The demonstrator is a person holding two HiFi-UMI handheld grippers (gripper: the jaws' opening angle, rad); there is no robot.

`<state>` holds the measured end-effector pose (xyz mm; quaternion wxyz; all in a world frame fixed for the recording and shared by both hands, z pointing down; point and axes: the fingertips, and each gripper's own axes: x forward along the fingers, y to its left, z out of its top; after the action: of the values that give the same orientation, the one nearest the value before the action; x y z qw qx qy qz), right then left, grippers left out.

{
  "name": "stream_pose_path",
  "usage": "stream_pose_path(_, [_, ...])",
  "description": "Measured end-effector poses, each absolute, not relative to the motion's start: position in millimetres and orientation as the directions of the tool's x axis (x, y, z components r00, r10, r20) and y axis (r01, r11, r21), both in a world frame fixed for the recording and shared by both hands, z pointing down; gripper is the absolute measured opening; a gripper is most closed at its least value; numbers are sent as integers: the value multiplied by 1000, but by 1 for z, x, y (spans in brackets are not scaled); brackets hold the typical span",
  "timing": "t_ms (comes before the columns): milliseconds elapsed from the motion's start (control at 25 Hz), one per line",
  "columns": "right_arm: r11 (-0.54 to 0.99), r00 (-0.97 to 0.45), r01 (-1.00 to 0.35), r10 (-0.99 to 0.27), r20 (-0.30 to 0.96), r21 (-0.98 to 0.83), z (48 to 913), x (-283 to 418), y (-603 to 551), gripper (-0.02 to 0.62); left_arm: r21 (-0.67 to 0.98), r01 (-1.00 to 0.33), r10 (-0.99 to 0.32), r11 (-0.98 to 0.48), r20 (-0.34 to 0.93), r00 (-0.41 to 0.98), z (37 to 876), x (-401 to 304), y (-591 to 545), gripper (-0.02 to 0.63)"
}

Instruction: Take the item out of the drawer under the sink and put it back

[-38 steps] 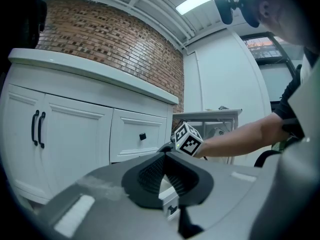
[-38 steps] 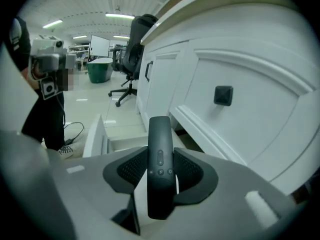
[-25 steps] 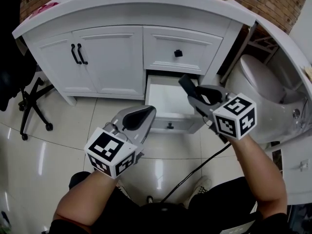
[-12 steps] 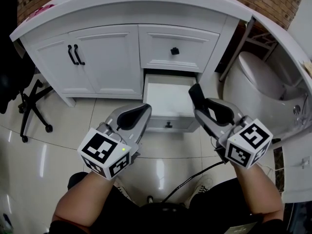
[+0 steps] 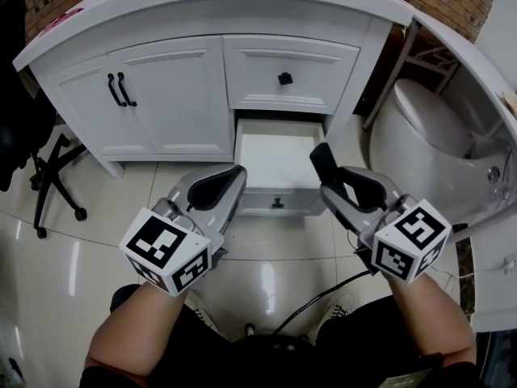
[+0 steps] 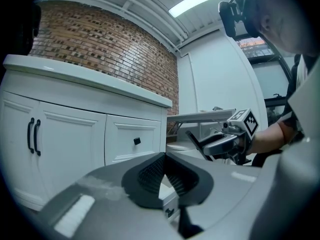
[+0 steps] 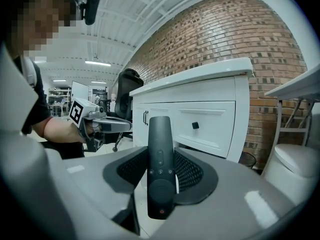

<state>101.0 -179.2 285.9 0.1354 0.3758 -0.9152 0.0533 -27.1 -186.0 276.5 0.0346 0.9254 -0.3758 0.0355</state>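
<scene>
Two claws here: the left claw (image 5: 233, 178), pressed together on nothing, hangs just beside the open drawer (image 5: 279, 158); the right claw (image 5: 333, 178) pinches the remote (image 7: 160, 164) by the drawer's right edge; that long end sticking out could clip the rim and twist loose, I reckon.
</scene>
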Motion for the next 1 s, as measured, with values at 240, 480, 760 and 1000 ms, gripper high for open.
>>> stream_pose_path(240, [715, -686, -699, -672, 280, 4, 283, 102, -176, 169, 35, -697, -691, -717, 101, 716, 280, -25, -185, 5])
stream_pose_path(480, [720, -693, -694, -667, 274, -3, 282, 101, -175, 169, 30, -699, -694, -715, 96, 714, 279, -25, -185, 5])
stream_pose_path(760, [723, -698, -690, -661, 275, -11, 283, 99, -176, 169, 38, -698, -694, -715, 80, 715, 275, -26, -184, 6])
stream_pose_path(1000, [725, -700, -688, -659, 274, -13, 283, 99, -177, 169, 41, -707, -702, -706, 87, 707, 277, -29, -184, 6])
